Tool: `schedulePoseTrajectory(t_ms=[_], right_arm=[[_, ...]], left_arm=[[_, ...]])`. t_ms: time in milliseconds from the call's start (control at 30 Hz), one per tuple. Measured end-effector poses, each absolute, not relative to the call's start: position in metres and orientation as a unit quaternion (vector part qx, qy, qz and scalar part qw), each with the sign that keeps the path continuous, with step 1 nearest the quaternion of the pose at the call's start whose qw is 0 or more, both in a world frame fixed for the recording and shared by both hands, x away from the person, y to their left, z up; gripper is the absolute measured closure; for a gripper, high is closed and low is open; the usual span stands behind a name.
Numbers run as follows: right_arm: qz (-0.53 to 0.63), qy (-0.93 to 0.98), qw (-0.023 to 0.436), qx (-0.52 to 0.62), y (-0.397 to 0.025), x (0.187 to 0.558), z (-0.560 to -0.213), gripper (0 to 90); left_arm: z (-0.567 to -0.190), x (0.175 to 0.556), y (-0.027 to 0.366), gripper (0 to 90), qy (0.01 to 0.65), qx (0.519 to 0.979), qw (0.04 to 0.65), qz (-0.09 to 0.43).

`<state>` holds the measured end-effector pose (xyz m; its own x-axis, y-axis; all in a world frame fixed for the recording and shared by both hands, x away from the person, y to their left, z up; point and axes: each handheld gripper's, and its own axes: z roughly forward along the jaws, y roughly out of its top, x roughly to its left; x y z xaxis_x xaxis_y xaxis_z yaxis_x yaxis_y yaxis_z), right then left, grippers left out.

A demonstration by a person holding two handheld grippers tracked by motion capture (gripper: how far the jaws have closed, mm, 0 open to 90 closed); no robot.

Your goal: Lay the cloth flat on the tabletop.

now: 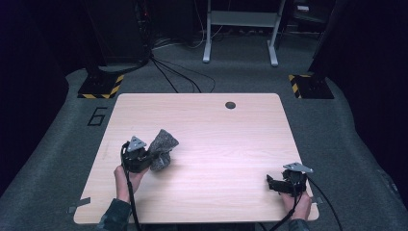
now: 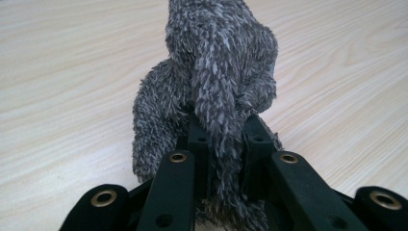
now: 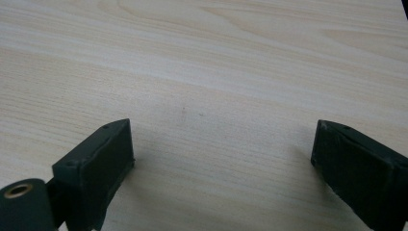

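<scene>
A grey fuzzy cloth (image 1: 162,148) is bunched up at the left of the wooden table (image 1: 216,134). My left gripper (image 1: 144,156) is shut on the cloth's near edge. In the left gripper view the cloth (image 2: 216,82) rises in front of the jaws, and a fold of it is pinched at my left gripper (image 2: 226,139). My right gripper (image 1: 270,183) rests low near the table's front right corner, far from the cloth. In the right gripper view my right gripper (image 3: 221,144) stands open over bare wood, nothing between its jaws.
A round cable hole (image 1: 230,105) sits near the table's far edge. Beyond the table are floor cables (image 1: 178,72), a white metal frame (image 1: 240,29) and yellow-black marked stand feet (image 1: 101,86) on grey carpet.
</scene>
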<state>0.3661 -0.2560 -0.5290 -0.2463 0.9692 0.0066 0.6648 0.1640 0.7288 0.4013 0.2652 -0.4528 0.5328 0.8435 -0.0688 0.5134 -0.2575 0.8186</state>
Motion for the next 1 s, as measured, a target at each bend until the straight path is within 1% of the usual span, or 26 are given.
schedulePoseTrajectory(t_ms=[333,700,1000], right_arm=[[0.315,0.724,0.242,0.564,-0.256,0.366,-0.529,7.0],[0.316,0.724,0.241,0.564,-0.256,0.366,-0.529,7.0],[0.317,0.723,0.242,0.564,-0.256,0.366,-0.529,7.3]], left_arm=[[-0.437,0.402,0.25,78.1,0.416,0.773,0.434,0.202],[-0.421,0.397,0.22,78.0,0.376,0.783,0.452,0.204],[-0.425,0.394,0.191,77.8,0.345,0.796,0.464,0.178]])
